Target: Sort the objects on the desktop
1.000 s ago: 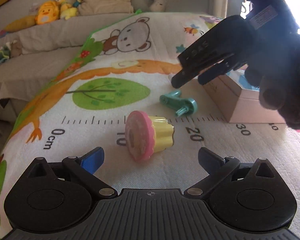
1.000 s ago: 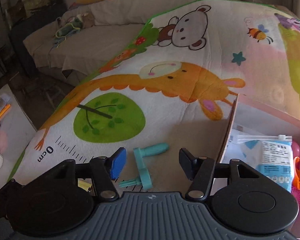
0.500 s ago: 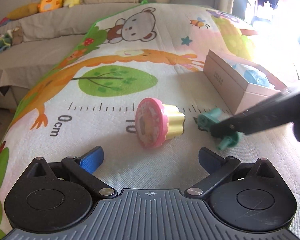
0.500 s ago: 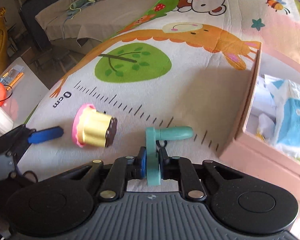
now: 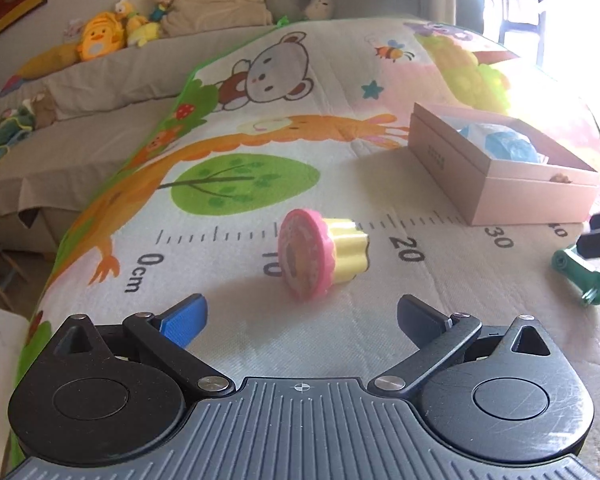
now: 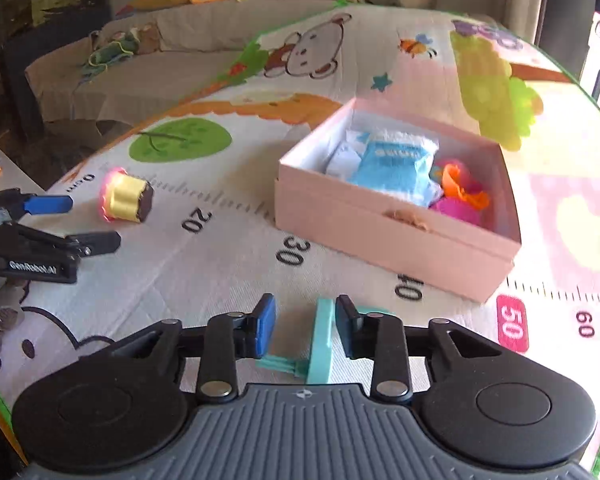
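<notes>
Teal crank part [image 6: 323, 340] between the right gripper [image 6: 305, 326] fingers; toy cupcake [image 5: 322, 258] ahead of the left gripper [image 5: 300, 322].

Left wrist view, left to right: the left gripper stands with its jaws spread wide and nothing between them. The cupcake lies on its side on the printed play mat [image 5: 236, 216] at 12 o'clock from the jaws, pink top toward the camera. The pink box [image 5: 496, 176] sits at 2 o'clock, and the crank part appears at 3 o'clock beside the dark tips of the other tool. Right wrist view, left to right: the left gripper at 9 o'clock, the cupcake at 10 o'clock, the box at 1 o'clock holding a blue packet [image 6: 396, 164] and orange and pink items. The right gripper's jaws are partly apart; the crank part rests against the right finger, clear of the blue pad [image 6: 266, 330].
</notes>
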A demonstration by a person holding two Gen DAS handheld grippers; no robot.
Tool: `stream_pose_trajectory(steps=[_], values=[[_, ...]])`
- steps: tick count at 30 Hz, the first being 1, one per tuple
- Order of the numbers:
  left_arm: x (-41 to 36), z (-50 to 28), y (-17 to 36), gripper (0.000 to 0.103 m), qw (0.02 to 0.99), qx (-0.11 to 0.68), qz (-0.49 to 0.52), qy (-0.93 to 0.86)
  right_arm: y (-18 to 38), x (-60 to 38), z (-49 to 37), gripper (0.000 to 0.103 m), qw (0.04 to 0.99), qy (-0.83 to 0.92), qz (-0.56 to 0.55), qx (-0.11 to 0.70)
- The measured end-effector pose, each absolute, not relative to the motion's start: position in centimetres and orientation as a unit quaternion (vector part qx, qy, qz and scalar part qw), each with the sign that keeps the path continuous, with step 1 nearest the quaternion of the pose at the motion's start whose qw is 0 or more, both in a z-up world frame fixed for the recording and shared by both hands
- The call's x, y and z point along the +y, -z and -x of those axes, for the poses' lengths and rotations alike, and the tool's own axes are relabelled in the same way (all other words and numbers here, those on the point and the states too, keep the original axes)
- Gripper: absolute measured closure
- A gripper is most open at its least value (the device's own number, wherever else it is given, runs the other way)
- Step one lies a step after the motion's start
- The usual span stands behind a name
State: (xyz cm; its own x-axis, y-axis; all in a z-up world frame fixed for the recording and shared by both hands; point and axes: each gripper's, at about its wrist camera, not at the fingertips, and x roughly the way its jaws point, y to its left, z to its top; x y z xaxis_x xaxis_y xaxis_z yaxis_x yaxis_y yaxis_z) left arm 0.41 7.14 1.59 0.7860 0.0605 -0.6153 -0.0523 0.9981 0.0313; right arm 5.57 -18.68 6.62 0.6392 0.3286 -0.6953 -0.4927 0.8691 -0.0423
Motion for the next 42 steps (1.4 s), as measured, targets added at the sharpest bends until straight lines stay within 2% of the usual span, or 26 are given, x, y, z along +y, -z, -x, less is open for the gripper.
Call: stream_pose_trajectory(steps=[1, 2, 8, 16, 17, 18, 22, 32, 37, 42], values=[[7.3, -0.2, -1.5, 0.0, 0.942, 0.332, -0.01, -0.038, -7.2, -18.2, -5.6, 0.05, 0.899, -0.238, 0.114, 0.348], [7.5, 0.0, -1.5, 0.0, 0.939, 0.34, -0.013, -0.043, -7.9, -17.1, -5.9, 0.047, 0.9, -0.252, 0.109, 0.338], [8.2, 1.5, -1.3, 0.0, 0.936, 0.349, -0.019, -0.036, -9.2, -8.3, -8.8, 0.047, 0.861, -0.344, 0.059, 0.37], [8.4, 2.2, -1.1, 0.0, 0.939, 0.343, -0.005, -0.028, -6.0, -0.2, -11.2, 0.047, 0.852, -0.328, 0.095, 0.396], [8.4, 2.3, -1.1, 0.0, 0.94, 0.34, -0.003, -0.025, -5.6, -0.3, -11.5, 0.049, 0.849, -0.327, 0.091, 0.405], [8.4, 2.3, -1.2, 0.0, 0.941, 0.338, -0.001, -0.023, -5.2, -0.6, -11.7, 0.057, 0.845, -0.327, 0.087, 0.414], [8.3, 2.3, -1.2, 0.0, 0.942, 0.334, 0.005, -0.015, -5.0, -3.0, -11.8, 0.061, 0.83, -0.34, 0.05, 0.44], [6.2, 2.4, -1.5, 0.0, 0.944, 0.328, 0.0, 0.03, -3.8, -13.4, -10.9, 0.061, 0.78, -0.345, -0.139, 0.504], [4.8, 2.2, -1.4, 0.0, 0.941, 0.334, -0.014, 0.047, -2.6, -16.6, -10.5, 0.06, 0.774, -0.335, -0.19, 0.502], [4.0, 1.8, -1.2, 0.0, 0.938, 0.342, -0.024, 0.055, -2.8, -18.9, -10.2, 0.057, 0.802, -0.307, -0.189, 0.476]])
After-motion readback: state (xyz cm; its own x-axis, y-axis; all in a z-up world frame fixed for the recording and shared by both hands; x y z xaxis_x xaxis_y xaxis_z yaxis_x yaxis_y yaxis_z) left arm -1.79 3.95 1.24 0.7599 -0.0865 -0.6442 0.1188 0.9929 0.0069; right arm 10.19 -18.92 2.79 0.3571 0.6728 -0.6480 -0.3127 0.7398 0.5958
